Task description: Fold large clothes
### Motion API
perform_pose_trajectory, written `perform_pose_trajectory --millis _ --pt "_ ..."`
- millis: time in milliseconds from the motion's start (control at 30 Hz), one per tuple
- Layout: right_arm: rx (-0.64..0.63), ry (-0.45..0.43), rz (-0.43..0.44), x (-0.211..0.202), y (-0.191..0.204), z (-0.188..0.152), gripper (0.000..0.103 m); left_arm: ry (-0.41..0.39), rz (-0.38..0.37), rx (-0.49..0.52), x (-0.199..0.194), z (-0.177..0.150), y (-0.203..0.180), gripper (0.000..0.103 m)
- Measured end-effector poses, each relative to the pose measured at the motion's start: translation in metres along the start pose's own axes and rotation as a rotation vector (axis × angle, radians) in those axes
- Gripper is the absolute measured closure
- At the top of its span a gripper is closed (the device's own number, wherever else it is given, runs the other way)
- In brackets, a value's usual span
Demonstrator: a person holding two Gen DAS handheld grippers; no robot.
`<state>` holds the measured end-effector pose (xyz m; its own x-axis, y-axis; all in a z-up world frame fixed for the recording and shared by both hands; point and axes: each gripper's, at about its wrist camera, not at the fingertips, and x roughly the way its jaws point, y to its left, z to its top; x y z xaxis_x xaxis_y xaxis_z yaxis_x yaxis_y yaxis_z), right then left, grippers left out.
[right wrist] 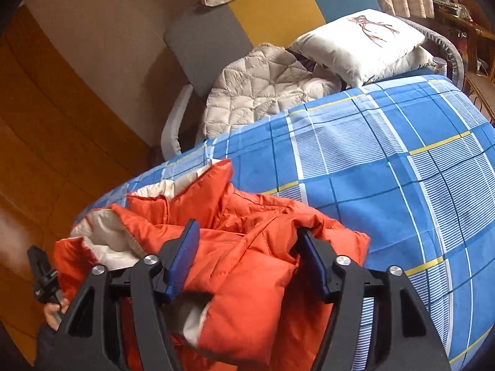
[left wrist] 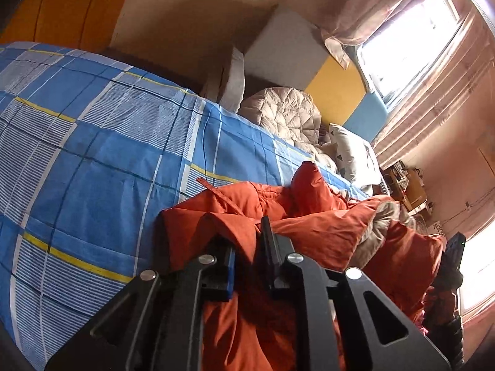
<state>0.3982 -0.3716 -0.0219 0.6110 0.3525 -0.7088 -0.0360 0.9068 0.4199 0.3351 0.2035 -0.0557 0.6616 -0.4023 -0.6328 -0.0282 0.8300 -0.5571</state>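
Nearest of all is the left gripper (left wrist: 247, 247), its two dark fingers drawn close together with a fold of the orange jacket (left wrist: 324, 232) pinched between them, so it looks clamped on the cloth. The right gripper (right wrist: 247, 256) is another matter: its blue-padded fingers (right wrist: 182, 256) stand wide apart with a puffy bulge of the jacket (right wrist: 247, 262) swelling up between them, spread around the cloth and not squeezing it as far as I can see. There is one jacket, orange outside with a pale lining showing at its left side, and it lies crumpled in a heap at the near edge of the bed (right wrist: 402, 170), right under both tools and running out ahead of them toward the middle of the bed. Its long axis I cannot make out, bunched as it is. Both grippers are on it, so neither is clearly nearer; I judge the left has the firmer hold, and the next move hinges on the right one closing on its bulge so the jacket can be lifted and spread over the checked blue sheet (left wrist: 92, 154) beyond. Farther off, at the head of the bed, lie one beige quilted coat (right wrist: 263, 86) and two pillows (right wrist: 365, 43) stacked one on the other, well apart from the jacket.
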Motion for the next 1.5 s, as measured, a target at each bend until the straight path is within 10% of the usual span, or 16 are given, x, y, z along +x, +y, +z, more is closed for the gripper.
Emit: perform_pose_trajectory --millis 133,567,867,1100,1300,1500 --pt "0.028 -0.06 0.002 -0.015 0.0 0.006 0.018 -0.01 -0.021 -0.015 -0.007 0.002 -0.001 0.071" --pt "0.027 -0.114 -0.036 -0.044 -0.011 -0.015 0.018 -0.048 -0.127 -0.063 -0.029 0.013 -0.012 0.018" --pt "-0.222 -0.056 -0.192 -0.01 0.023 -0.038 0.018 -0.119 -0.024 0.087 -0.06 0.014 -0.018 0.009" --pt "-0.357 0.025 -0.271 0.037 0.042 -0.037 0.047 0.042 0.084 0.253 -0.013 -0.027 -0.021 0.028" --pt "-0.347 0.02 -0.286 0.04 0.042 -0.033 0.075 0.026 0.144 0.308 0.002 -0.032 -0.025 0.093" --pt "-0.31 -0.06 -0.274 0.014 0.042 -0.025 0.084 -0.098 0.138 0.29 -0.026 -0.019 -0.032 0.098"
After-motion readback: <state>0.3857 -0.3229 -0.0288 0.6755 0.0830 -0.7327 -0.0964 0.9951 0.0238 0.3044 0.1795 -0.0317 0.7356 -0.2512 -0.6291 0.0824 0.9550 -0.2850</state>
